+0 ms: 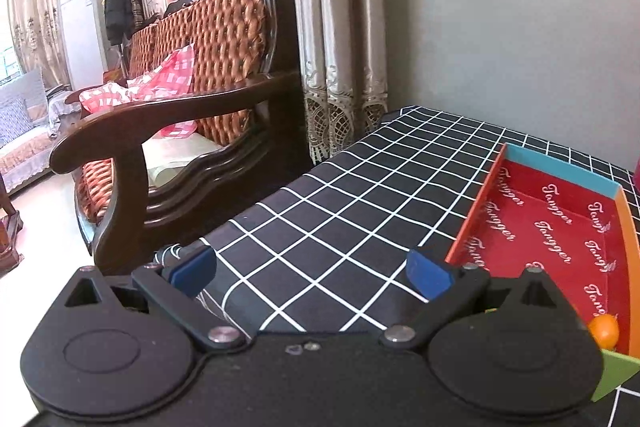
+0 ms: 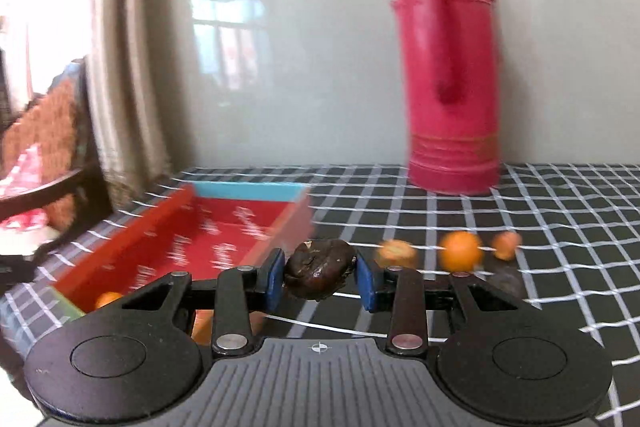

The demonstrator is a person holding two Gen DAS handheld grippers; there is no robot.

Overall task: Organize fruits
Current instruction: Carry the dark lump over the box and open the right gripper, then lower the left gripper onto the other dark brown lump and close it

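My right gripper (image 2: 320,277) is shut on a dark brown wrinkled fruit (image 2: 320,273) and holds it above the table, just right of the red tray (image 2: 160,227). An orange fruit (image 2: 107,299) lies in the tray's near corner; it also shows in the left wrist view (image 1: 605,331). Three orange fruits (image 2: 459,251) lie in a row on the checked cloth to the right, blurred. My left gripper (image 1: 312,273) is open and empty over the cloth, left of the red tray (image 1: 480,203).
A tall pink thermos (image 2: 452,67) stands at the back against the wall. A black-and-white checked cloth (image 1: 360,187) covers the table. A wooden sofa (image 1: 180,107) and curtains (image 1: 336,27) stand beyond the table's left edge.
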